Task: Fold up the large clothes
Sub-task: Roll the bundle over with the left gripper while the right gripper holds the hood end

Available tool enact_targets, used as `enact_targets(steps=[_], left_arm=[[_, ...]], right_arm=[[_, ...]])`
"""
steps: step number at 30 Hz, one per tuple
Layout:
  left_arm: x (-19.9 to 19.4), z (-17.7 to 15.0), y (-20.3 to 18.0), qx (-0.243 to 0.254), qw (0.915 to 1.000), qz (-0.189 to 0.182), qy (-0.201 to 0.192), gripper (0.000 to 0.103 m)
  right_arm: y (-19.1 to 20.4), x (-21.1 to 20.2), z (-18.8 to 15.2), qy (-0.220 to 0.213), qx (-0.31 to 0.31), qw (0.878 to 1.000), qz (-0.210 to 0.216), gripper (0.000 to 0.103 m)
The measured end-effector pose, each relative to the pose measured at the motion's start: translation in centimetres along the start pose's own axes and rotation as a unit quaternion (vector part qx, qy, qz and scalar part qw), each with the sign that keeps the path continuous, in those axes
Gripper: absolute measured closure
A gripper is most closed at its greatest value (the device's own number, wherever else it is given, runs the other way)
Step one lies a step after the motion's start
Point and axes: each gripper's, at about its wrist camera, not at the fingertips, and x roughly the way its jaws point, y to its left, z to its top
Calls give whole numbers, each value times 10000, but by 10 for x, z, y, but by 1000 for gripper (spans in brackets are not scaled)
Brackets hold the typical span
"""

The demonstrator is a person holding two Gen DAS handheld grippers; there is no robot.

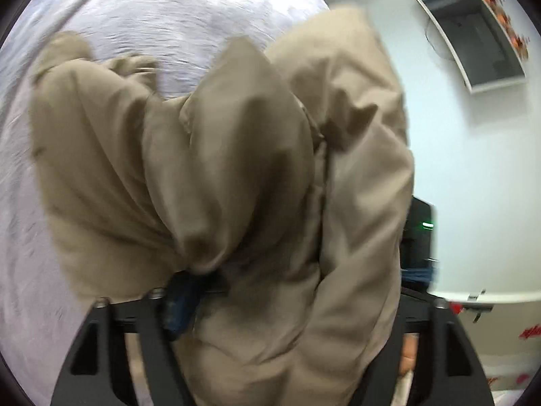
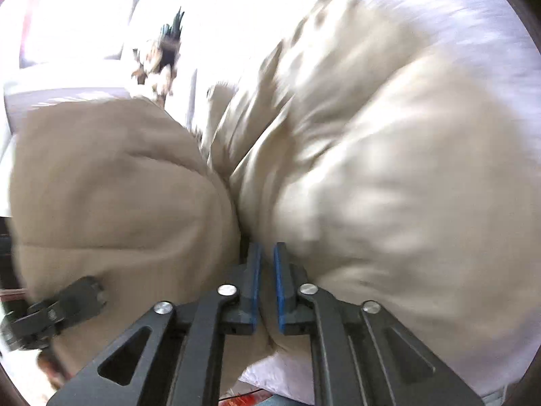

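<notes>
Right gripper (image 2: pixel 267 264) jaws are being clamped on beige garment (image 2: pixel 372 176) | left gripper (image 1: pixel 189 291) jaws are being hidden, state untellable | garment is being lifted over white bed (image 1: pixel 152 10) | edges are best being kept level.

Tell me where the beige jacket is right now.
The beige jacket is bunched up and lifted above the white bedsheet, filling both wrist views; the right gripper has its jaws clamped on a fold.
</notes>
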Motion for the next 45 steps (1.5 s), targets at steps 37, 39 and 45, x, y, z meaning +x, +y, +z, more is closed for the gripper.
enact_targets(steps=[37, 39, 45], left_arm=[[-11, 43, 64, -347, 9725, 1709, -1546, 13], [6, 44, 81, -645, 9783, 1348, -1434, 13], [31, 37, 81, -637, 9773, 1292, -1557, 13]], right_arm=[[-83, -63, -55, -311, 230, 9947, -950, 86], [-87, -57, -50, -221, 196, 9950, -956, 86], [-57, -93, -37, 203, -239, 9994, -119, 76]])
